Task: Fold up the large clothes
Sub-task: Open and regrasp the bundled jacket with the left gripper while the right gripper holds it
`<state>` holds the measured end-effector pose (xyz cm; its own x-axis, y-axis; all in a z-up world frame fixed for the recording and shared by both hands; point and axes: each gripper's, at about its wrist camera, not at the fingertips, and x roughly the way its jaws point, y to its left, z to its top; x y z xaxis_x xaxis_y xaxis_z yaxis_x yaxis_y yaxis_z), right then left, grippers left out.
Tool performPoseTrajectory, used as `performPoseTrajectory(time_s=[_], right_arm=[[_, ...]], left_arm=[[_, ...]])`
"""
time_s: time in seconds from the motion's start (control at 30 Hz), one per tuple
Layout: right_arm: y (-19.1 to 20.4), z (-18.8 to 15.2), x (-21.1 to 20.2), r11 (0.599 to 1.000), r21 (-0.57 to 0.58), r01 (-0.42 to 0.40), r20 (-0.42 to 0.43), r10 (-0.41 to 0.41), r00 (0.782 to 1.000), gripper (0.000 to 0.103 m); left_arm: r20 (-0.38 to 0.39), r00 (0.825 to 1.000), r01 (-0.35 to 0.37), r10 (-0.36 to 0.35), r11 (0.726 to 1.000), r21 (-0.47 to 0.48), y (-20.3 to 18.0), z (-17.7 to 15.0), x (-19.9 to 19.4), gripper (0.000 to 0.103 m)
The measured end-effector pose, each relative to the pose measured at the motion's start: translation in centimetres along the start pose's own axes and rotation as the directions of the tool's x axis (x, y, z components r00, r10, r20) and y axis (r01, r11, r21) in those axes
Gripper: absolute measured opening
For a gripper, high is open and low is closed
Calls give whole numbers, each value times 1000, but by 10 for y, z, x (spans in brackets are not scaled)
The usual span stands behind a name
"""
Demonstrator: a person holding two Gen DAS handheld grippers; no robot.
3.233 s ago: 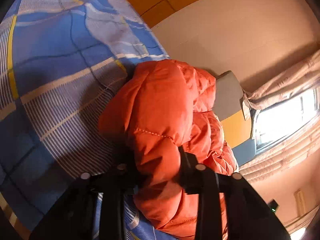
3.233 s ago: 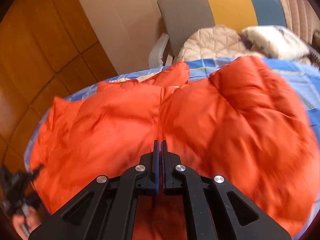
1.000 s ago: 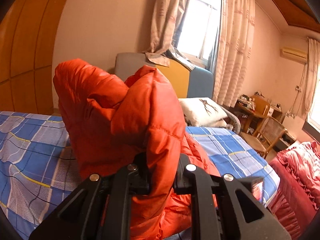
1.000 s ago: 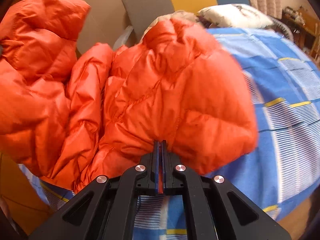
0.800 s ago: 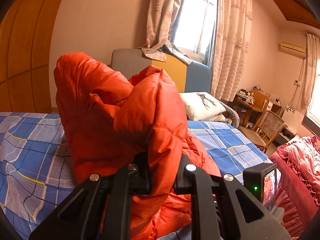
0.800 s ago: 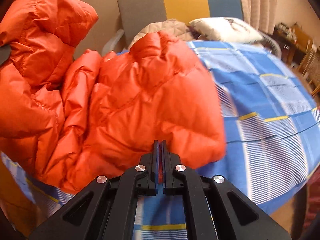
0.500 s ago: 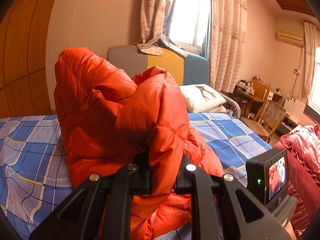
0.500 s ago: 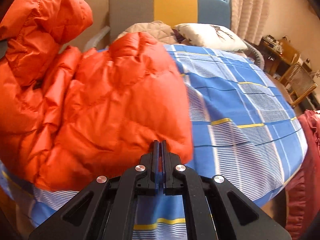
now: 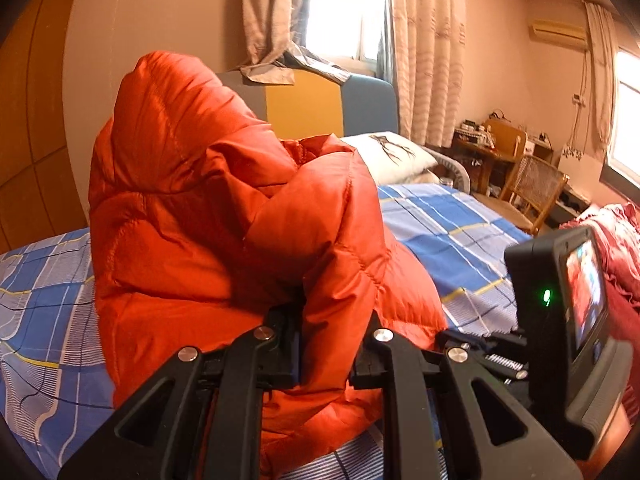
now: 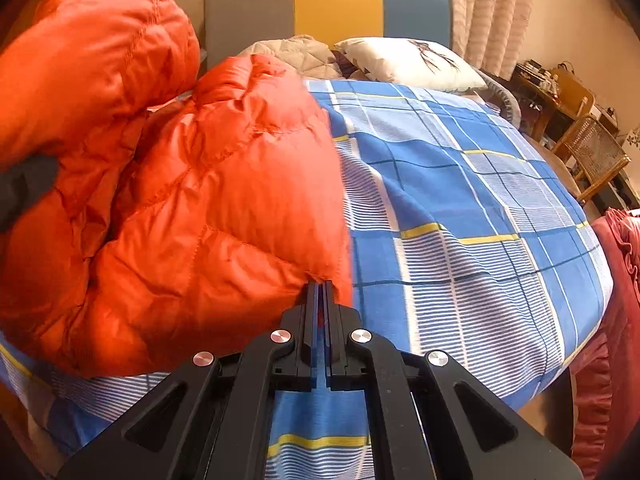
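Observation:
An orange puffer jacket [image 9: 224, 216] lies bunched on a bed with a blue plaid sheet [image 9: 444, 232]. My left gripper [image 9: 326, 344] is shut on a thick fold of the jacket and holds it raised above the bed. My right gripper [image 10: 319, 300] is shut on a thin edge of the same jacket [image 10: 216, 200], low over the sheet [image 10: 460, 208]. The right gripper's camera body [image 9: 568, 320] shows at the right of the left wrist view, close beside my left gripper. The raised part fills the upper left of the right wrist view.
A grey, yellow and blue headboard [image 10: 336, 4] stands behind the bed with a white pillow [image 10: 408, 64] and a beige quilt [image 10: 292, 52]. A red ruffled cover [image 10: 608, 360] hangs at the right. A wicker chair [image 9: 532, 192] and a cluttered desk [image 9: 488, 136] stand by the curtains.
My right gripper has drawn its jacket edge leftward, baring more blue sheet on the right. The right gripper has come in beside my left one. My left gripper keeps its hold.

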<state>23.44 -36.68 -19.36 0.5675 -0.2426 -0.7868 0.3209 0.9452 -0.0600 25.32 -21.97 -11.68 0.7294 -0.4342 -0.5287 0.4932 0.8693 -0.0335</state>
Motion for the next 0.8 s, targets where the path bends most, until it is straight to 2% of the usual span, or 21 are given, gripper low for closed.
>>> performPoseTrajectory(time_s=[0.3,0.4,0.57,0.7,0.8], right_arm=[[-26,1,4,998,39,46,-12,-46,999,1],[-31,3,1,998,53,32,-2,-32,999,1],[-39,18,-23,994,65,-85,95,78,992,1],[-33,44,-42,957,8,-289,147,285,947,1],[-13,61,-54,940,-106,-324,167,338,926,1]], left_arm=[[-67,998,17,-13,998,66,-22,-20,28,15],[-92,995,33,-25,996,87,-30,-28,36,15],[-105,993,66,-54,992,110,-35,-41,40,15],[-104,993,74,-63,992,107,-37,-46,43,15],[-104,993,70,-58,991,115,-42,-49,44,15]])
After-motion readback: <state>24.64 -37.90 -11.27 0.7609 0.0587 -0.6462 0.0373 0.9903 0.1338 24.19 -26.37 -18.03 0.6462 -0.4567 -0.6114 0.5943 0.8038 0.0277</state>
